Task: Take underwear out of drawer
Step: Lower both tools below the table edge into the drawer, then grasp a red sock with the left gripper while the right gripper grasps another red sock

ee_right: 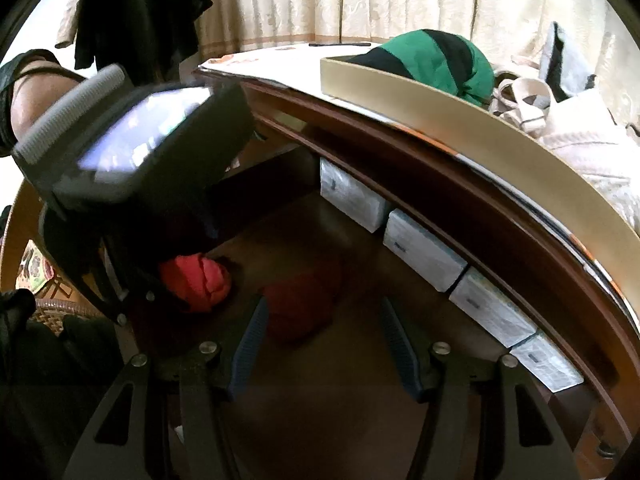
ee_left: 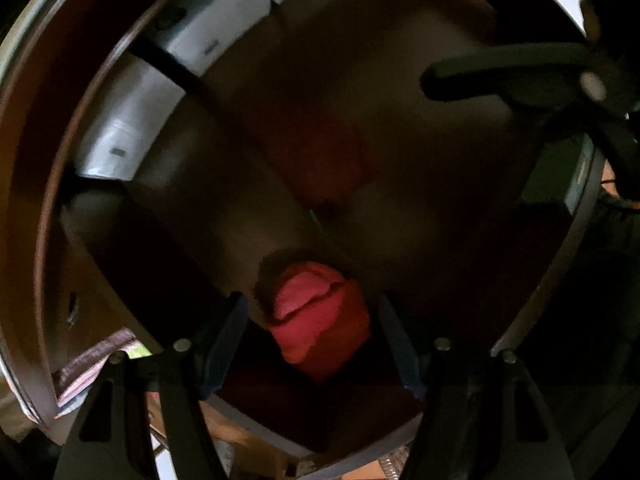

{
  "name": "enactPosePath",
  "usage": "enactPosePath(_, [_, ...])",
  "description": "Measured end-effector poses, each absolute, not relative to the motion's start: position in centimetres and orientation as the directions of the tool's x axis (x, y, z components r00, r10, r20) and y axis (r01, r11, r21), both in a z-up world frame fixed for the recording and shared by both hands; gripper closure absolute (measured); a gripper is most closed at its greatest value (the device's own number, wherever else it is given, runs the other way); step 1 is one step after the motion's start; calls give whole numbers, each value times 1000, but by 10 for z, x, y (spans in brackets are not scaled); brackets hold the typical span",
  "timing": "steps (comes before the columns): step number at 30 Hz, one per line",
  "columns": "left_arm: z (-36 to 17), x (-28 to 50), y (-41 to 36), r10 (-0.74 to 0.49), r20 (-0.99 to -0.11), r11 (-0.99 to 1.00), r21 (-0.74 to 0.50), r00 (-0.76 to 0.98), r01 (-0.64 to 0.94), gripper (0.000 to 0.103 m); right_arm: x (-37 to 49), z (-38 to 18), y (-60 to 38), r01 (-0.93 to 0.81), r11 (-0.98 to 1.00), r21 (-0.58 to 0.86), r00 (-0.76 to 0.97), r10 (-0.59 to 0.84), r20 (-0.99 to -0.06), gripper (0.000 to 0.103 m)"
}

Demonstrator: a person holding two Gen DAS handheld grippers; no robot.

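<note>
A rolled bright red underwear lies on the floor of the open wooden drawer. My left gripper points straight down over the roll. Its blue-padded fingers straddle the roll, with a gap still showing on the left side. From the right wrist the same roll shows under the left gripper's body. A darker red folded piece lies further in, just ahead of my right gripper, which is open and holds nothing. One right finger shows at the upper right in the left wrist view.
Several white boxes line the drawer's back wall. On the tabletop above stands a gold tray holding a green and black cloth. A curtain and a hanging black garment are behind. A person's arm is at the left.
</note>
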State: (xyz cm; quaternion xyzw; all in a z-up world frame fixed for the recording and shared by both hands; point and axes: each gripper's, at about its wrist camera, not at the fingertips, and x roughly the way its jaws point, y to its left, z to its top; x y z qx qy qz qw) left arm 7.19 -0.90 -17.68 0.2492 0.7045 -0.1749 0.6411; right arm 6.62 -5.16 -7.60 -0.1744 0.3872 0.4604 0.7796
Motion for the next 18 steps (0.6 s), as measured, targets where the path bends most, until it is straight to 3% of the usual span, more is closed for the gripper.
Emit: enactPosePath(18, [-192, 77, 9, 50, -986, 898, -24, -158, 438, 38, 67, -78, -53, -863, 501, 68, 271, 571, -775, 42])
